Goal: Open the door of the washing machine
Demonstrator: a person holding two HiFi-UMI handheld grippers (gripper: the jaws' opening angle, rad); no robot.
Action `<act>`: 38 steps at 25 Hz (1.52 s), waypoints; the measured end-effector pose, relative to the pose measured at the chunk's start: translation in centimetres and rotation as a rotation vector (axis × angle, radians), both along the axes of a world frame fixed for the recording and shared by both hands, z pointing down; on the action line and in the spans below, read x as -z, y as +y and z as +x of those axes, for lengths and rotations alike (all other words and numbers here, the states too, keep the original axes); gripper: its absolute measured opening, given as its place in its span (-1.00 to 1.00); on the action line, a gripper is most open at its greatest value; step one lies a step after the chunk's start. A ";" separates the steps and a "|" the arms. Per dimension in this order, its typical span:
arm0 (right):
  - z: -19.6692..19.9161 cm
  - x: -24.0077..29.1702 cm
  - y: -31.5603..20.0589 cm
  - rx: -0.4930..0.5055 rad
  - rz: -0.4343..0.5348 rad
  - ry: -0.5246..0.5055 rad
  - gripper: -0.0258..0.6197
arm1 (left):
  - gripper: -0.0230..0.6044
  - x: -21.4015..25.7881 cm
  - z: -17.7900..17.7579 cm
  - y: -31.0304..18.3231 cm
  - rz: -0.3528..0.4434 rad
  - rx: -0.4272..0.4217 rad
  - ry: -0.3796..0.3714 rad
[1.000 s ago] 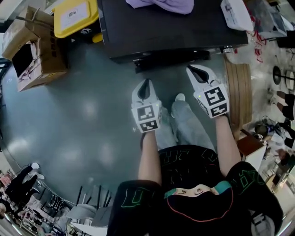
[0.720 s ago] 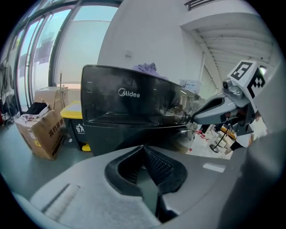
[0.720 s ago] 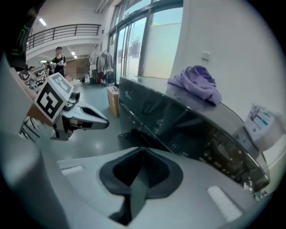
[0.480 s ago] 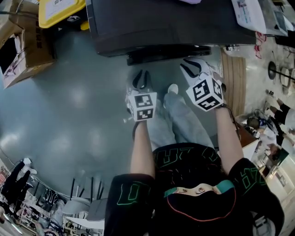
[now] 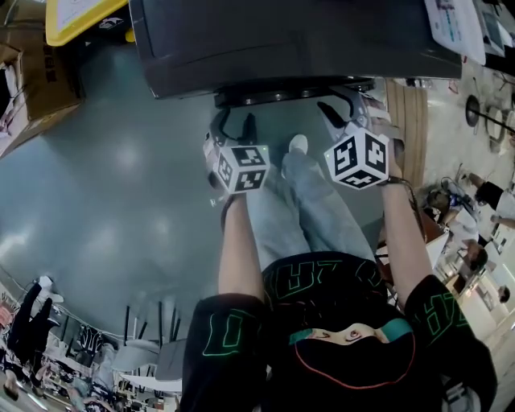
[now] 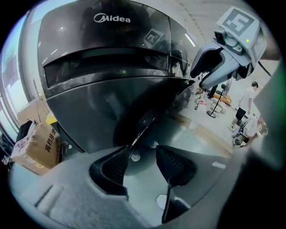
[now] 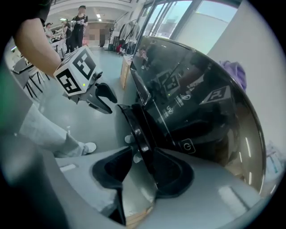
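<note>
The dark Midea washing machine (image 5: 290, 40) fills the top of the head view, and its round door rim (image 5: 294, 92) juts out below the front edge. My left gripper (image 5: 233, 129) hangs at the rim's left end, its jaws opening. In the left gripper view the door's thin edge (image 6: 147, 120) runs down toward the left finger (image 6: 117, 166), and nothing is pinched in the left gripper (image 6: 143, 157). My right gripper (image 5: 342, 113) is at the rim's right end, jaws opening. The door rim (image 7: 136, 129) passes between the jaws of the right gripper (image 7: 145, 167).
A cardboard box (image 5: 24, 80) and a yellow-lidded bin (image 5: 76, 16) stand left of the machine. A wooden board (image 5: 402, 105) lies on the floor to its right. The person's legs and white shoe (image 5: 298, 145) are under the grippers. Bystanders (image 7: 80, 18) stand far off.
Both grippers have dropped down to the door rim at the machine's front and rolled. Their jaws, shut a second ago, now stand apart.
</note>
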State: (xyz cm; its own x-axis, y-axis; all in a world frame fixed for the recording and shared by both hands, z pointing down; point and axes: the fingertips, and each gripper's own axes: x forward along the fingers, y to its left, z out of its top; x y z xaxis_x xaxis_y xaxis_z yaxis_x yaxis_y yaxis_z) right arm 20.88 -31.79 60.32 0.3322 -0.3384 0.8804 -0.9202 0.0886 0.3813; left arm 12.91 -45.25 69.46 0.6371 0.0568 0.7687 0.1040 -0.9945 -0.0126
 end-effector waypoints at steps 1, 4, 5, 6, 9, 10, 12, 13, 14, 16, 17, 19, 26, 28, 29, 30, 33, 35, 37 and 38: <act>0.2 -0.1 0.0 0.014 -0.013 0.013 -0.43 | -0.30 -0.2 0.2 -0.2 0.010 -0.007 0.000; 0.6 -0.6 0.0 0.063 -0.056 0.049 -0.38 | -0.27 -1.0 0.8 -0.4 0.040 -0.046 -0.003; 0.6 -0.8 0.1 0.076 -0.070 0.054 -0.38 | -0.27 -1.2 1.0 -0.3 0.049 -0.068 -0.004; 0.5 -1.0 0.2 0.085 -0.080 0.056 -0.38 | -0.27 -1.4 1.1 -0.2 0.060 -0.091 -0.004; 0.5 -1.4 0.4 0.101 -0.099 0.058 -0.38 | -0.27 -2.0 1.3 -0.1 0.084 -0.154 -0.011; 0.5 -1.4 0.4 0.103 -0.102 0.061 -0.38 | -0.27 -2.2 1.4 -0.1 0.087 -0.167 -0.013; 0.5 -1.4 0.3 0.103 -0.098 0.067 -0.38 | -0.27 -2.6 1.5 -0.3 0.087 -0.184 -0.016; 0.5 -1.4 0.2 0.102 -0.094 0.069 -0.38 | -0.27 -2.8 1.6 -0.4 0.089 -0.190 -0.018; 0.5 -1.4 0.2 0.101 -0.091 0.071 -0.39 | -0.27 -2.9 1.6 -0.5 0.093 -0.196 -0.020; 0.5 -1.4 0.1 0.102 -0.088 0.077 -0.39 | -0.27 -3.1 1.8 -0.4 0.100 -0.207 -0.020; 0.6 -1.4 0.2 0.103 -0.089 0.083 -0.41 | -0.27 -3.1 1.8 -0.4 0.099 -0.210 -0.017; 0.6 -1.4 0.2 0.104 -0.093 0.096 -0.43 | -0.29 -3.2 1.8 -0.3 0.096 -0.214 -0.010; 0.7 -1.5 0.1 0.113 -0.118 0.088 -0.47 | -0.36 -3.1 1.7 -0.5 0.083 -0.223 -0.042; 0.6 -1.5 0.0 0.102 -0.126 0.077 -0.49 | -0.37 -3.1 1.5 -0.6 0.073 -0.218 -0.049; 0.6 -1.5 -0.1 0.098 -0.128 0.075 -0.49 | -0.38 -3.0 1.5 -0.7 0.069 -0.213 -0.050; 0.6 -1.5 -0.1 0.096 -0.129 0.073 -0.49 | -0.39 -3.0 1.4 -0.7 0.067 -0.207 -0.051; 0.4 -1.5 -0.1 0.096 -0.131 0.069 -0.50 | -0.41 -2.9 1.2 -0.7 0.066 -0.194 -0.055; 0.4 -1.4 -0.1 0.094 -0.132 0.072 -0.51 | -0.42 -2.8 1.2 -0.7 0.070 -0.193 -0.054; 0.5 -1.4 -0.2 0.098 -0.136 0.075 -0.52 | -0.43 -2.6 1.3 -0.8 0.072 -0.196 -0.052; 0.5 -1.4 -0.2 0.102 -0.140 0.076 -0.52 | -0.43 -2.6 1.3 -0.8 0.072 -0.198 -0.052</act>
